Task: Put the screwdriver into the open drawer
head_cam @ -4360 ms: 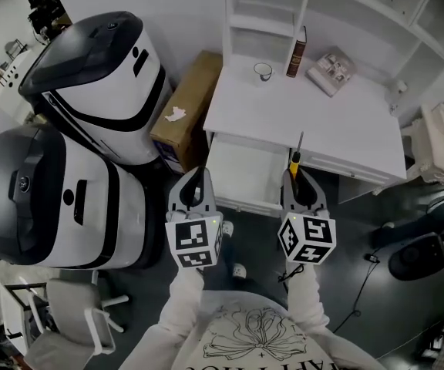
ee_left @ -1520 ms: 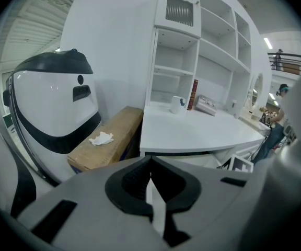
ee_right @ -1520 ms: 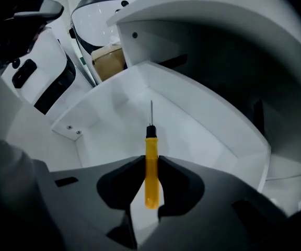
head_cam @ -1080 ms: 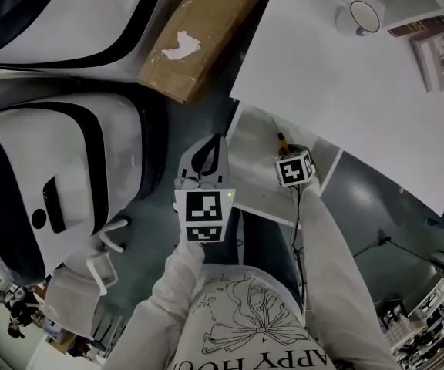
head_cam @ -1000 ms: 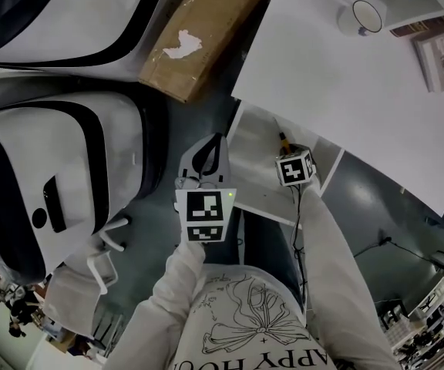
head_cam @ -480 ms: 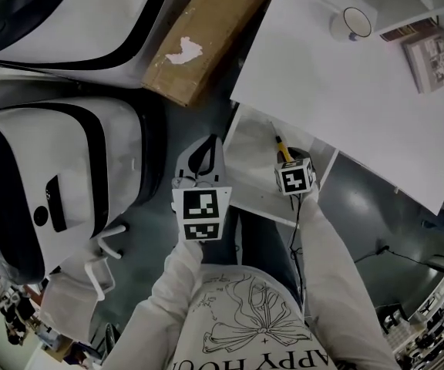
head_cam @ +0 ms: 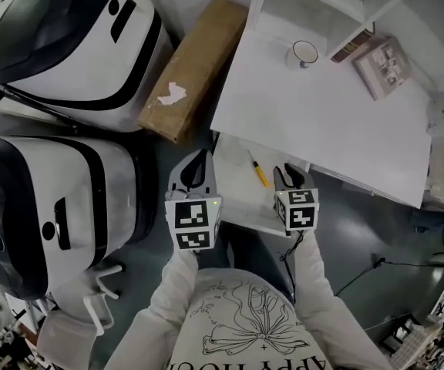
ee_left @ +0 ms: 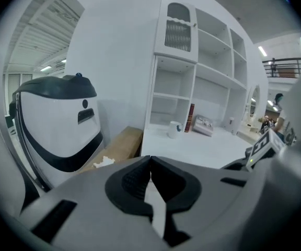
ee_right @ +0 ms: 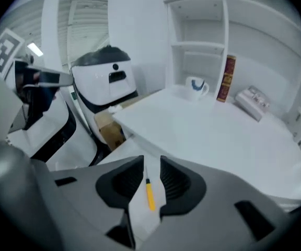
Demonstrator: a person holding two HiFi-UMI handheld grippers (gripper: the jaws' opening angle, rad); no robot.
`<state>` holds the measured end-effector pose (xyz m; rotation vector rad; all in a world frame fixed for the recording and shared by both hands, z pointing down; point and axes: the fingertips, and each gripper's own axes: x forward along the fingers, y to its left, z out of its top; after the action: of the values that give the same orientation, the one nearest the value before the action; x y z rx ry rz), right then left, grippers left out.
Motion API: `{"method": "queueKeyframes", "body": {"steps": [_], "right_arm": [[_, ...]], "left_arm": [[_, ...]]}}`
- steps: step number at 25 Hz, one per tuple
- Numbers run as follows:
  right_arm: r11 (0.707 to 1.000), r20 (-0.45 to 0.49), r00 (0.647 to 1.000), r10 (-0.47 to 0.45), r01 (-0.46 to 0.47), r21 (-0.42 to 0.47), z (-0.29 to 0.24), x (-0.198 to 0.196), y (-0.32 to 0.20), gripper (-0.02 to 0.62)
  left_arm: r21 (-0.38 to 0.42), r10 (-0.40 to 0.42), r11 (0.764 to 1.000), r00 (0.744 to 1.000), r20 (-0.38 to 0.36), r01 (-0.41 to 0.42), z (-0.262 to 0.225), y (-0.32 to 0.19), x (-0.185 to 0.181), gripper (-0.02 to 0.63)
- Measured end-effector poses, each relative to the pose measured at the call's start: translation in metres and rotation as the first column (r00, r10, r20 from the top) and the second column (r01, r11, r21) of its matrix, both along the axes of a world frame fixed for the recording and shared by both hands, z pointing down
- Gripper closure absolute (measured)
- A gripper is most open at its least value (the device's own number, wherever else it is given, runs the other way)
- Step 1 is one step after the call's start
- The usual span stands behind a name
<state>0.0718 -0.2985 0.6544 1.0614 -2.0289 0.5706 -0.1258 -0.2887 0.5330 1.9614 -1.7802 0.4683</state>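
Note:
The screwdriver [head_cam: 258, 170], yellow-handled with a thin dark shaft, lies loose on the floor of the open white drawer [head_cam: 233, 182] under the desk. My right gripper [head_cam: 287, 169] hovers just right of it and a little nearer me, open, with nothing between its jaws. In the right gripper view the screwdriver [ee_right: 149, 195] shows through the gap of the right gripper [ee_right: 151, 163], lying below it. My left gripper [head_cam: 200, 155] hangs at the drawer's left edge, shut and empty. In the left gripper view the left gripper [ee_left: 150, 159] has its tips touching.
The white desk top [head_cam: 322, 106] carries a mug [head_cam: 304, 52], a brown book [head_cam: 351, 43] and a small box [head_cam: 381, 66] at the back. A cardboard box [head_cam: 195, 68] leans left of the desk. Two large white-and-black machines [head_cam: 75, 45] [head_cam: 45, 206] stand at the left.
The right gripper has let go of the screwdriver, which now lies in the drawer, and has drawn back toward me. The head view has swung, showing more of the desk.

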Motion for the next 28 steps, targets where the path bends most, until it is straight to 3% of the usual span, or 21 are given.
{"method": "queueKeyframes", "body": {"steps": [5,12,20,28], "right_arm": [[0.974,0.091,0.992,0.087,-0.104,0.202,-0.099,0.015,-0.013,0.502],[0.89,0.22,0.968,0.123,-0.205,0.406,-0.21,0.028,-0.019,0.528],[0.797,0.333,0.934,0.126,-0.295,0.526,-0.285,0.036,-0.02,0.565],[0.762,0.362,0.924,0.121,-0.32,0.564,-0.31,0.036,-0.017,0.572]], "left_arm": [[0.089,0.012,0.996,1.0,0.011,-0.013,-0.05,-0.002,0.012,0.6],[0.228,0.022,0.973,1.0,0.009,-0.024,-0.118,-0.004,0.029,0.6],[0.349,0.03,0.937,0.999,0.022,-0.036,-0.179,-0.004,0.045,0.6],[0.404,0.021,0.914,0.999,0.025,-0.03,-0.207,0.0,0.048,0.6]]}}
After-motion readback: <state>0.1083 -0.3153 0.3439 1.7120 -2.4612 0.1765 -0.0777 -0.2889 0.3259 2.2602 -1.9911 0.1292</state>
